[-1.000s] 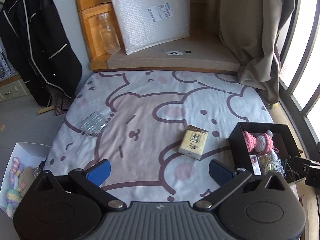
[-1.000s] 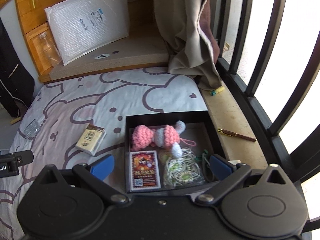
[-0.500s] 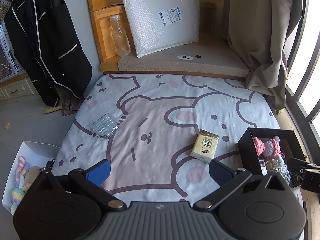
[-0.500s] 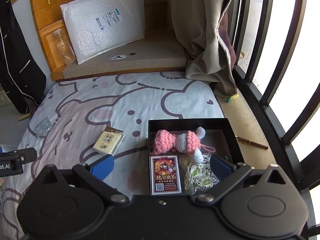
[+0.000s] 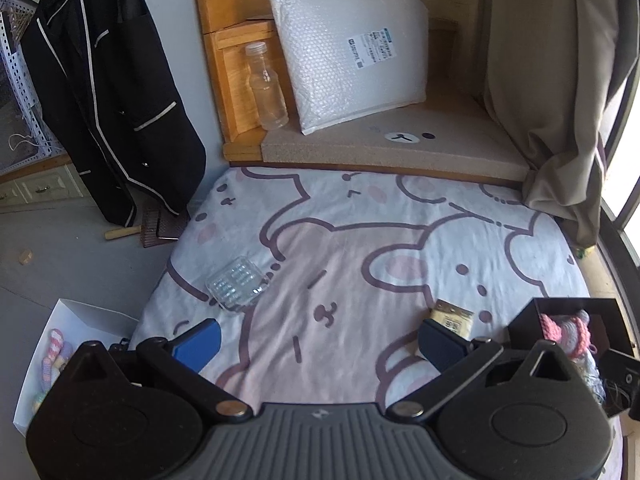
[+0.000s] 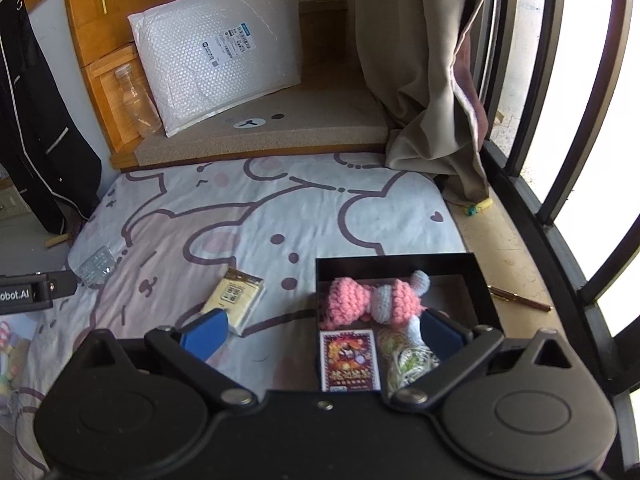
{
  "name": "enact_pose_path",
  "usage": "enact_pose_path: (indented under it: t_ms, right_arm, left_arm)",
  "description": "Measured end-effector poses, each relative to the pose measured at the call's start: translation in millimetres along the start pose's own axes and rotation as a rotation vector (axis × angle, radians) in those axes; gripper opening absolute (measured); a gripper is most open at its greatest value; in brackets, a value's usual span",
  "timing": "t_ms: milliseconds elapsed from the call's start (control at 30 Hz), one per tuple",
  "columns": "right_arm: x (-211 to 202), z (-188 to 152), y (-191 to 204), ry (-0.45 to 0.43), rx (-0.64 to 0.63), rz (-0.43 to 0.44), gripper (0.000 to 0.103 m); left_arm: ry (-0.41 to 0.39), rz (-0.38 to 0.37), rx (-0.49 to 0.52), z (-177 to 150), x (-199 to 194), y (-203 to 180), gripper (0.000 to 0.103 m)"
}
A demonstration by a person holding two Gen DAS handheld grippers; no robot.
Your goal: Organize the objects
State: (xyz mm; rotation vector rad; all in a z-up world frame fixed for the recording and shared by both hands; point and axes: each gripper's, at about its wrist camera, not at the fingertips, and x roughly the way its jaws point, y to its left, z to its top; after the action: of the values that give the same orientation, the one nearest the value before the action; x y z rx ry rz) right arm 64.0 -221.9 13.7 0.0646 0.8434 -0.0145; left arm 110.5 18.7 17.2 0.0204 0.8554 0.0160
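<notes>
On the bunny-print sheet a black box [image 6: 482,284] holds a pink crochet toy [image 6: 360,300], a card deck [image 6: 348,360] and a tangle of pale cord [image 6: 404,364]. A yellow packet [image 6: 236,294] lies left of the box; in the left wrist view the yellow packet [image 5: 454,318] sits just past the right finger. A clear plastic case [image 5: 236,284] rests near the sheet's left edge. My left gripper [image 5: 318,340] hovers open over the sheet. My right gripper [image 6: 322,332] is open above the box's front-left corner, holding nothing.
A bubble-wrap parcel [image 5: 352,52] and clear bottle [image 5: 268,88] stand on the brown ledge at the back. A dark jacket [image 5: 104,80] hangs left. A white box of toys [image 5: 60,356] sits on the floor. Curtain [image 6: 424,68], window bars and a pen [image 6: 520,299] lie right.
Both cameras have swung leftward, so the box and packet sit further right in each view. The left gripper's right finger now overlaps the packet. Both stay open and empty.
</notes>
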Motion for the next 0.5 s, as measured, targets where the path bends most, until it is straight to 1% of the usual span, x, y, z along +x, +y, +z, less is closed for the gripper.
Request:
enact_pose_path:
  t_ms: [133, 300, 500]
  right_arm:
    - [12.7, 6.4, 9.4, 0.013, -0.006, -0.010, 0.103]
    - [29.7, 18.0, 14.6, 0.037, 0.017, 0.001, 0.103]
    - [58.2, 32.9, 24.0, 0.076, 0.050, 0.003, 0.103]
  left_arm:
    - [0.011, 0.016, -0.007, 7.0, 20.4, 13.9, 0.103]
    - [0.039, 0.014, -0.070, 14.3, 56.2, 39.6, 0.103]
    - [0.046, 0.064, -0.171, 26.8, 101.7, 73.5, 0.103]
